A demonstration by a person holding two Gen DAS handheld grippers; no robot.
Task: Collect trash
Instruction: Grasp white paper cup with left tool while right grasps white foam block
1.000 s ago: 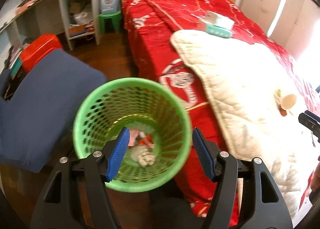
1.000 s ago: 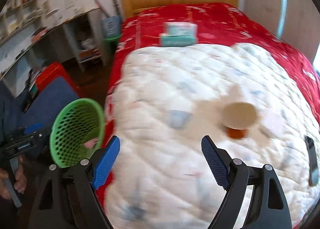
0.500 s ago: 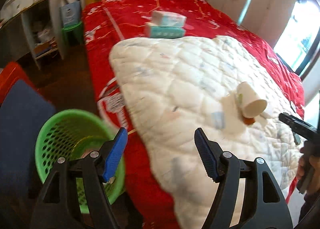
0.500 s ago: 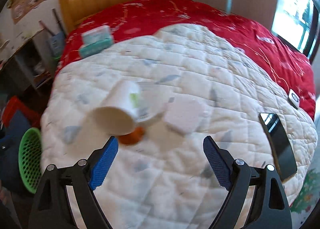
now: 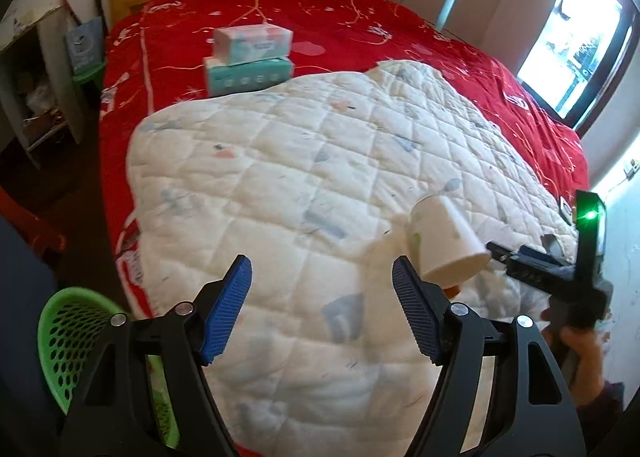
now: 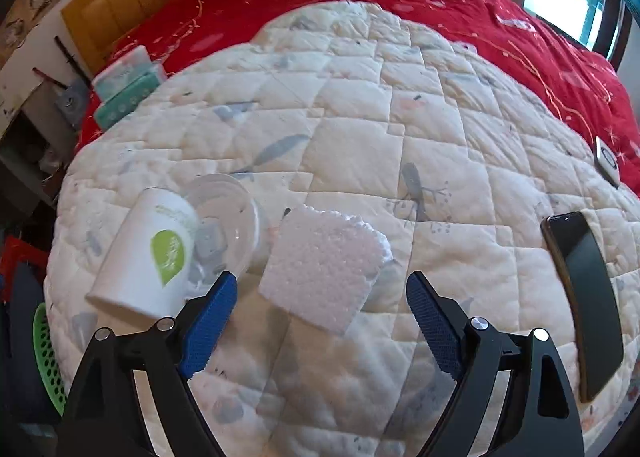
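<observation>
1. Right gripper fingers are standing apart, empty, just short of the foam block.
2. Foam looks light, crumbly; opposite edges are offering the grip.
3. Left gripper, jaws just widening, is holding nothing.
4. Beside the foam, the paper cup is lying crushable.

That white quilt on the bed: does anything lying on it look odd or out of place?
Yes. A paper cup lies tipped on its side against a clear plastic lid, and a ragged chunk of white foam sits beside them: litter on the quilt.
</observation>
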